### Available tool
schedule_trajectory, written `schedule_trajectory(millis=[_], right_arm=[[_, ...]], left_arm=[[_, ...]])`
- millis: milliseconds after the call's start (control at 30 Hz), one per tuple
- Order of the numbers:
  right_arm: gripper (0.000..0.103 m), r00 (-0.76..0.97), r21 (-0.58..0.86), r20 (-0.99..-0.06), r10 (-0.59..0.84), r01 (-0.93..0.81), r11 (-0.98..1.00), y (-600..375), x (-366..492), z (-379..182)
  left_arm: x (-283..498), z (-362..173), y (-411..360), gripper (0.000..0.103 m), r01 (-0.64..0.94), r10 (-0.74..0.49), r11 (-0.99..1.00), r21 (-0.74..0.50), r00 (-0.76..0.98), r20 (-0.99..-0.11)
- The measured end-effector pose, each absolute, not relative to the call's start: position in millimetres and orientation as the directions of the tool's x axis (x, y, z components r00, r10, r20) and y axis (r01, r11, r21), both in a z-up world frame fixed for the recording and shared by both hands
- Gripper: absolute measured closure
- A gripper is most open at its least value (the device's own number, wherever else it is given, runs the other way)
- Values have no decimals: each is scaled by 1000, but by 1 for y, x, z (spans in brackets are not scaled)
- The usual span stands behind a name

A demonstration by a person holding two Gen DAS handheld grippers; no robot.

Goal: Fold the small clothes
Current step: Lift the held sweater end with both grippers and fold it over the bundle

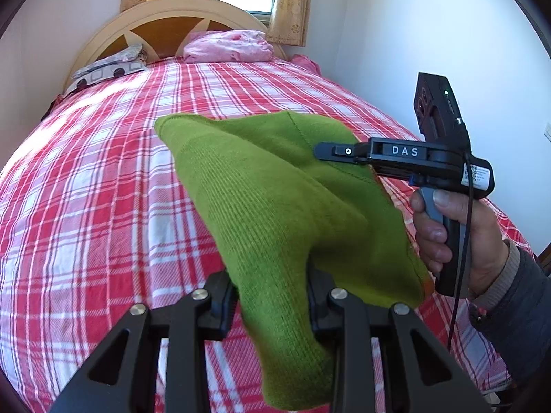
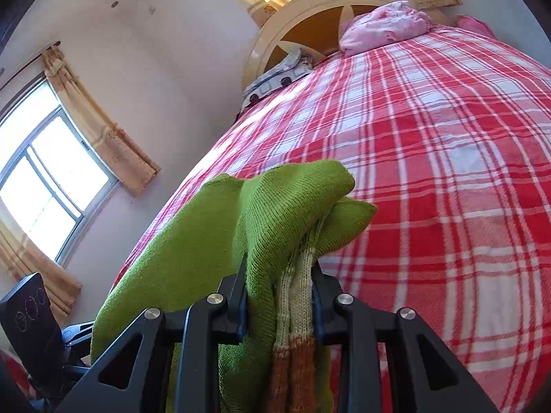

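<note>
A small green knitted garment (image 1: 275,199) hangs in the air above the bed, stretched between both grippers. My left gripper (image 1: 272,296) is shut on its near edge at the bottom of the left wrist view. My right gripper (image 1: 327,153) shows there from the side, shut on the garment's far right edge. In the right wrist view my right gripper (image 2: 279,292) is shut on bunched green knit (image 2: 282,213) with a cream and orange striped band (image 2: 296,309) between the jaws. The left gripper's body (image 2: 31,323) shows at lower left.
A bed with a red and white plaid sheet (image 1: 103,189) lies below. A pink bundle (image 1: 227,46) and a grey patterned pillow (image 1: 106,69) rest by the wooden headboard (image 1: 165,24). White walls and curtained windows (image 2: 51,172) stand around the bed.
</note>
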State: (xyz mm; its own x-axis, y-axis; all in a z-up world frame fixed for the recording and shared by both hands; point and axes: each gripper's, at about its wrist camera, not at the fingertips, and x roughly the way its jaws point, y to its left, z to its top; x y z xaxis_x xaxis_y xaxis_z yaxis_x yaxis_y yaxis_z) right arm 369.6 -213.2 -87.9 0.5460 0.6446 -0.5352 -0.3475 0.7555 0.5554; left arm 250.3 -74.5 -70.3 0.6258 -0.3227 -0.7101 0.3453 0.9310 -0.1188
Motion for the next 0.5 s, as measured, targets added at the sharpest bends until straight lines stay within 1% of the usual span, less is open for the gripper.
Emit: schedule_trajectory(millis=[500], right_arm=[[74, 475, 574, -498, 726, -448, 686, -131, 342, -75]], left_arm=[[201, -65, -15, 70, 244, -255, 963, -116, 681, -686]])
